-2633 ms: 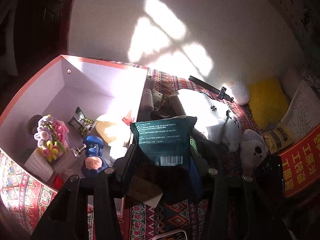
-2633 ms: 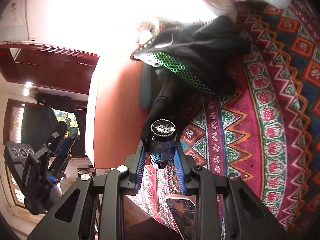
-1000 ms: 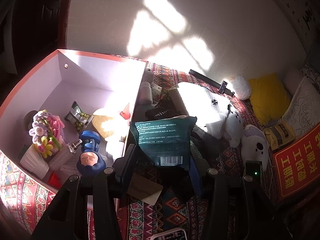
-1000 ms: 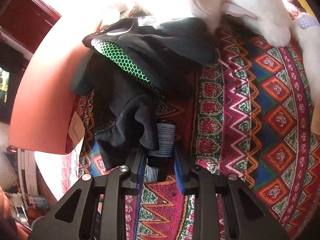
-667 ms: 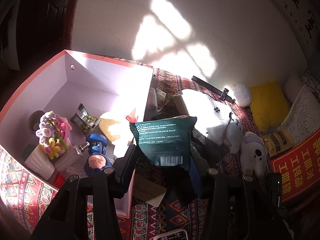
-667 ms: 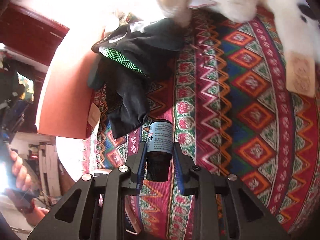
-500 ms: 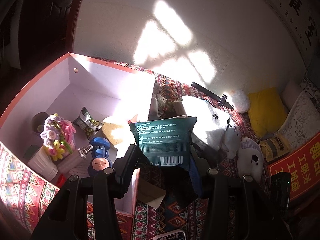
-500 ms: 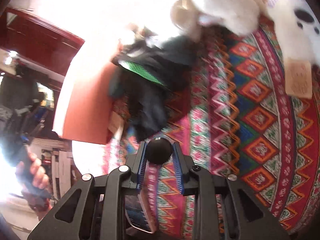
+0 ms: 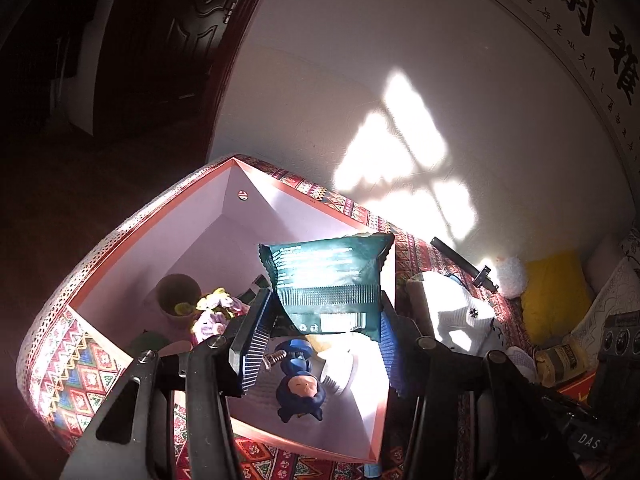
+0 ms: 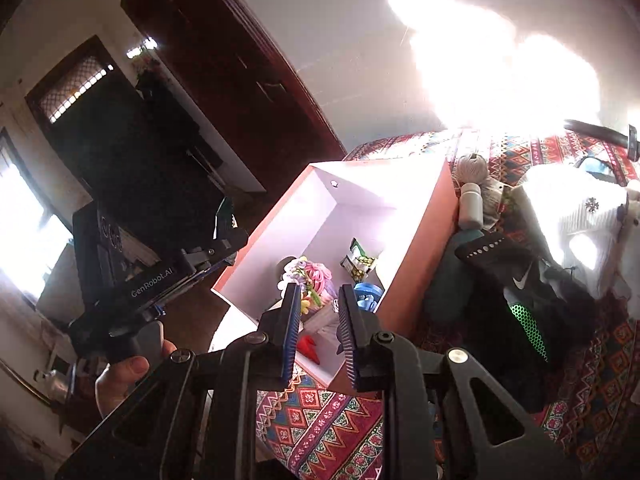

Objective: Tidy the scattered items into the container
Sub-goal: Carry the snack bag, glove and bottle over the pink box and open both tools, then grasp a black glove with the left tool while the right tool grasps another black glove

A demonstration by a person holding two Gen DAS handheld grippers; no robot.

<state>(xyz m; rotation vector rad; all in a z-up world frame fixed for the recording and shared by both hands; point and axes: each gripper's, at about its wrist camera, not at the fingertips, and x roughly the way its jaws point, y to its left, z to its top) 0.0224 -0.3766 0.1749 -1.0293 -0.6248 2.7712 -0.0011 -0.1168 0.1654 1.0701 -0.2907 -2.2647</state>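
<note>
My left gripper [image 9: 320,312] is shut on a dark green snack packet [image 9: 326,280] and holds it above the open box [image 9: 304,204], which is orange outside and white inside. In the box lie a blue doll [image 9: 300,384], a crochet flower pot [image 9: 212,312] and a small pot [image 9: 176,292]. My right gripper [image 10: 318,312] is open and empty, with a narrow gap between its fingers, above the box's near corner [image 10: 424,240]. The box also holds a green snack bag [image 10: 358,260]. The left gripper's body [image 10: 152,276] shows in the right wrist view.
Outside the box on the patterned cloth [image 10: 600,368] lie black clothing with a green mesh patch [image 10: 524,312], a white bottle [image 10: 470,204], a yarn ball [image 10: 472,168] and white plush toys [image 9: 460,312]. A yellow cushion [image 9: 556,292] lies at the right.
The left gripper has carried the packet leftward over the box. The right gripper no longer holds the dark bottle and now faces the box, its jaws empty.
</note>
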